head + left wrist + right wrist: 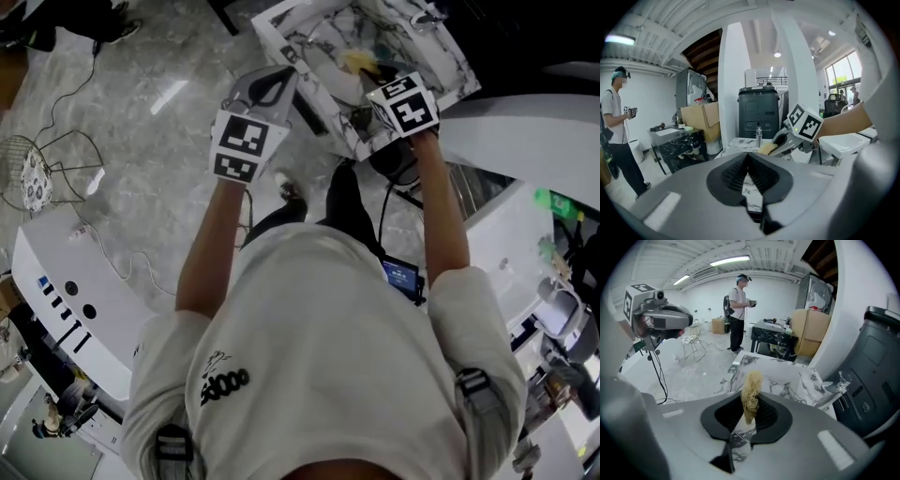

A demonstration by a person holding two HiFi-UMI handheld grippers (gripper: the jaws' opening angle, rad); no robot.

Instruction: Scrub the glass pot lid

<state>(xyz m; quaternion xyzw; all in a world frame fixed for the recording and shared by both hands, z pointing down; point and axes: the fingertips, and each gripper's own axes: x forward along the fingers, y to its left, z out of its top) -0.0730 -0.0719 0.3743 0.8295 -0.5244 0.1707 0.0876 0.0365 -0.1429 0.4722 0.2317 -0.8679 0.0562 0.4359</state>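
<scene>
Scrubber point(751, 392): a tan, fibrous, loofah-like wad. The jaws of your right gripper point(749, 404) pinch its lower part. Its frayed top stands upright above them, over the near edge of the marble table point(787, 376).

Glass pot lid point(834, 389): probably the clear, glinting piece lying tilted at the table's right edge, well apart from the scrubber. Its outline is too faint to confirm.

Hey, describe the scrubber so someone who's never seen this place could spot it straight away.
Find the white marble-patterned table ahead of the person; the right hand-held gripper hangs over its near end. Pinched upright between that gripper's jaws is the scrubber, a straw-coloured, fibrous tuft, the only fuzzy tan thing among grey plastic and white stone.
</scene>
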